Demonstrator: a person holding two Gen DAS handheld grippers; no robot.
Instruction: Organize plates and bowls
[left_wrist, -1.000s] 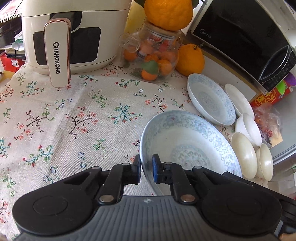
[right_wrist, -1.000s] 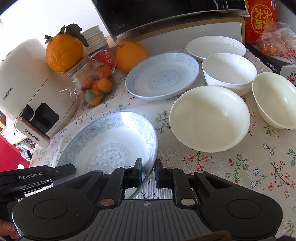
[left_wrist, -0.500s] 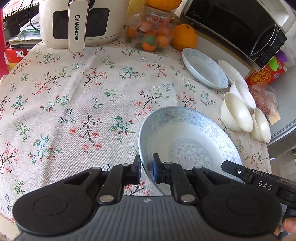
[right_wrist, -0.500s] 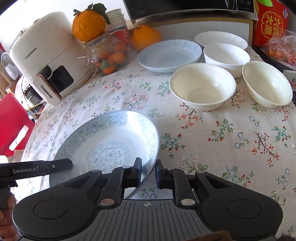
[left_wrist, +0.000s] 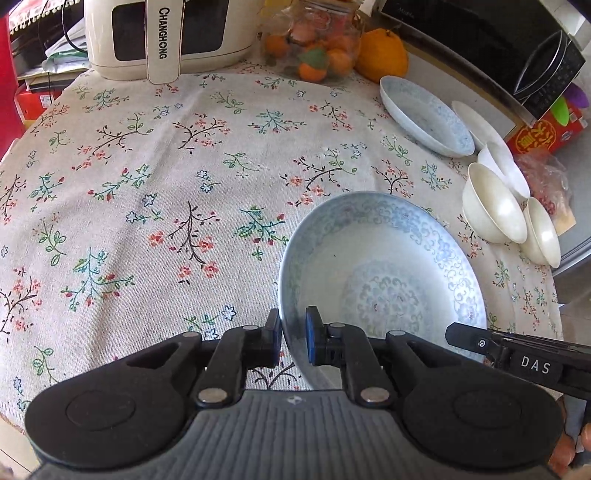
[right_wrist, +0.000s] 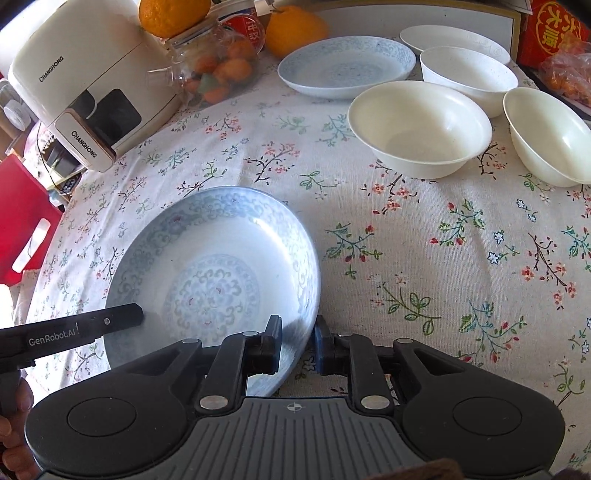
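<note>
A large blue-patterned plate (left_wrist: 384, 280) is held over the flowered tablecloth by both grippers. My left gripper (left_wrist: 293, 334) is shut on its left rim. My right gripper (right_wrist: 297, 339) is shut on its right rim; the plate (right_wrist: 214, 273) fills the lower left of the right wrist view. A second blue-patterned plate (right_wrist: 347, 66) rests at the back by the oranges, also in the left wrist view (left_wrist: 424, 114). A white plate (right_wrist: 454, 38) and three cream bowls (right_wrist: 417, 125) (right_wrist: 469, 74) (right_wrist: 546, 136) stand at the back right.
A white Changhong appliance (right_wrist: 81, 77) stands at the back left. A glass jar of small oranges (right_wrist: 218, 66) and a large orange (right_wrist: 295, 26) sit beside it. A microwave (left_wrist: 498, 48) and a red box (right_wrist: 554, 29) line the back right. The tablecloth's edge (left_wrist: 11, 402) is near left.
Both grippers have drawn back toward the front of the table with the large plate between them. The bowls, the second plate and the jar now lie farther off.
</note>
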